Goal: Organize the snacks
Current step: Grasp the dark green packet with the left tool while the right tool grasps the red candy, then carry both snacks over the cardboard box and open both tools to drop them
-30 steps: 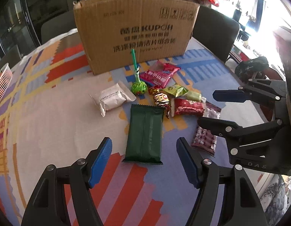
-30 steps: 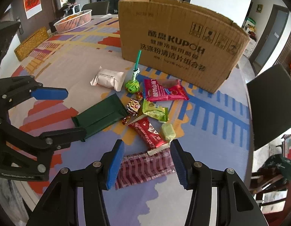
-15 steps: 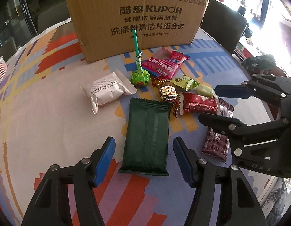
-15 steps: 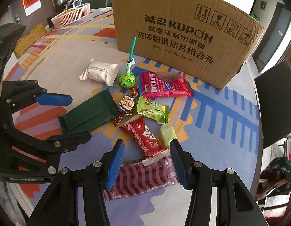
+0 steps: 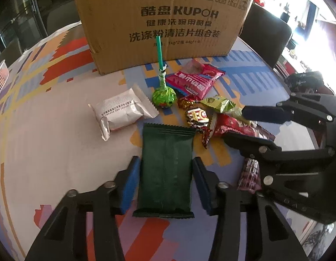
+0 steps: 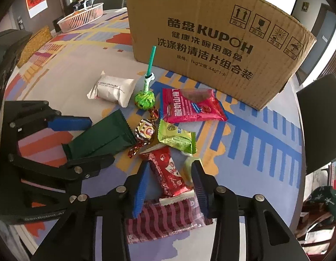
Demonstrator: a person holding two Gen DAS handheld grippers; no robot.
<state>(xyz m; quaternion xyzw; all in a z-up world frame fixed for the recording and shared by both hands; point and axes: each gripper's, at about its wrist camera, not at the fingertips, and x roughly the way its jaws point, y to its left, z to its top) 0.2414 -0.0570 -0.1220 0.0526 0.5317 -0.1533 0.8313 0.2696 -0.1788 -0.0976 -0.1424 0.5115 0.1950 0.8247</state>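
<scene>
A dark green packet point(image 5: 165, 169) lies flat on the patterned tablecloth, and my left gripper point(image 5: 165, 163) straddles it. Its jaws are closing and the blue pads stand right at the packet's long edges. My right gripper point(image 6: 170, 174) is down over a red packet point(image 6: 168, 174), jaws closing, with small gaps still showing at both pads. A pale green candy point(image 6: 187, 167) sits by its right pad. A maroon striped packet point(image 6: 163, 217) lies under the fingers. Behind stands the open cardboard box point(image 6: 211, 43).
A green lollipop point(image 5: 163, 96), a white packet point(image 5: 120, 113), a pink packet point(image 5: 196, 80), a light green packet point(image 6: 175, 137) and a gold foil candy point(image 6: 145, 130) lie before the box. A pink basket point(image 6: 81, 17) sits far left. Dark chairs point(image 6: 320, 119) ring the table.
Both grippers came down closer to the table and their jaws narrowed. The left one now flanks the green packet, the right one the red packet. No snack has moved.
</scene>
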